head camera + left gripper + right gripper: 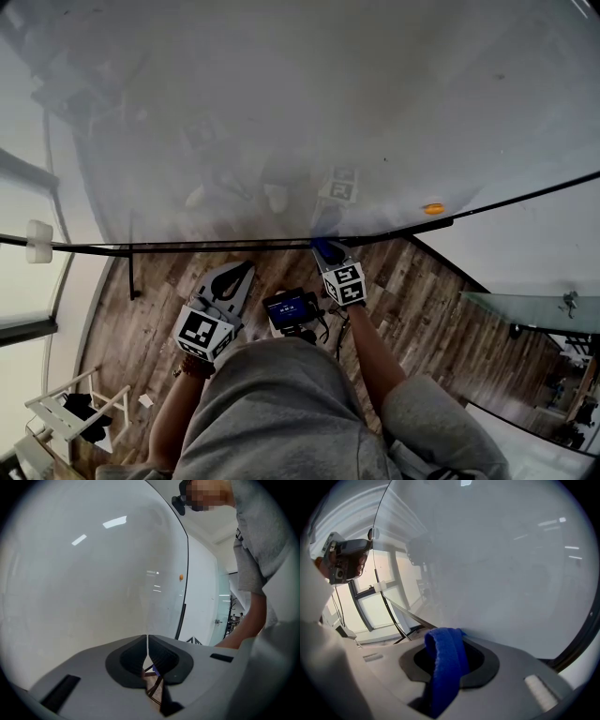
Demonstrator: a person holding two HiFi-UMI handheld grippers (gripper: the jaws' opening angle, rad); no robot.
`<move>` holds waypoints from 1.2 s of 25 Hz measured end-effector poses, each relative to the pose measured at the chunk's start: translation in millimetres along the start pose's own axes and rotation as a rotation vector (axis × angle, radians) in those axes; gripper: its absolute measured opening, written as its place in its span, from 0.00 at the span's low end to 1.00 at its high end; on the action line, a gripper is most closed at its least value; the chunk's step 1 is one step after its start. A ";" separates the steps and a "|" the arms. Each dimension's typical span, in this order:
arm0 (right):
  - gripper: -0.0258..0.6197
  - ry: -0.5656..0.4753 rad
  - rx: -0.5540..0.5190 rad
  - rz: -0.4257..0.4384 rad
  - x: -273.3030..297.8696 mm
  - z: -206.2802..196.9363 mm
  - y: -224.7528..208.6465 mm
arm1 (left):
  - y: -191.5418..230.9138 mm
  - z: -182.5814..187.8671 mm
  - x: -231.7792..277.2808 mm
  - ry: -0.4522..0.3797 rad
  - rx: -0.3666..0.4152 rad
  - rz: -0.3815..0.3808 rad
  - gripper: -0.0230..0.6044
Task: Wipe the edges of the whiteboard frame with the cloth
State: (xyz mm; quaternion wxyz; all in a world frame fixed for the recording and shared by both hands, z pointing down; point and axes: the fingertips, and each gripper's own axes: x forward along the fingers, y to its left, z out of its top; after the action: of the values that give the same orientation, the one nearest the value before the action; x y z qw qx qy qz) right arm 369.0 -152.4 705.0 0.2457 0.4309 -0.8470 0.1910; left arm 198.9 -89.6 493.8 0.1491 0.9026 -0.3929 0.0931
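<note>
- head view looks down on a large glossy white whiteboard (pixel 281 112) with a thin black frame edge (pixel 187 247) along its lower side.
- the right gripper (pixel 328 253) reaches up to this frame edge, and the folded blue terry cloth (pixel 324 248) at its tip touches the edge.
- right gripper view shows the right gripper's jaws clamped on the blue cloth, which rises in a loop above the dark pads (pixel 485 665), close to the board's surface.
- the left gripper (pixel 234 277) hangs just below the frame edge, apart from it and to the left of the cloth.
- left gripper view shows the left gripper's jaws pressed together with nothing between them.
- a small orange dot (pixel 432 208) sits on the board just above the frame edge, to the right of the cloth.
- a small white block (pixel 38 241) sits on the frame edge at its far left end.
- a brown wooden plank floor (pixel 431 291) lies below the frame edge.
</note>
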 end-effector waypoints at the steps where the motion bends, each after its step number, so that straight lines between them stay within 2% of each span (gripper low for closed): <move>1: 0.20 0.001 0.000 0.002 1.0 0.5 1.6 | 0.7 0.1 -0.8 0.001 0.000 -0.001 0.07; 16: 0.20 -0.002 0.007 0.007 10.1 3.8 15.5 | 12.6 -4.1 -4.9 -0.001 0.001 -0.013 0.07; 23: 0.20 0.016 0.012 -0.011 14.3 4.3 23.2 | 16.9 -5.2 -12.8 -0.005 -0.010 -0.044 0.07; 27: 0.20 0.010 0.043 -0.029 18.7 5.9 26.6 | 31.1 -10.4 -23.2 0.018 -0.012 -0.039 0.07; 30: 0.20 0.011 0.049 -0.031 22.6 7.4 32.6 | 43.0 -6.7 -30.2 0.003 -0.004 -0.023 0.07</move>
State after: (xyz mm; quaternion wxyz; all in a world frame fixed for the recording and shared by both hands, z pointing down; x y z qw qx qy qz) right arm 328.8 -152.6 708.5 0.2429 0.4489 -0.8338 0.2102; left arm 146.5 -94.6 499.9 0.1526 0.9067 -0.3822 0.0921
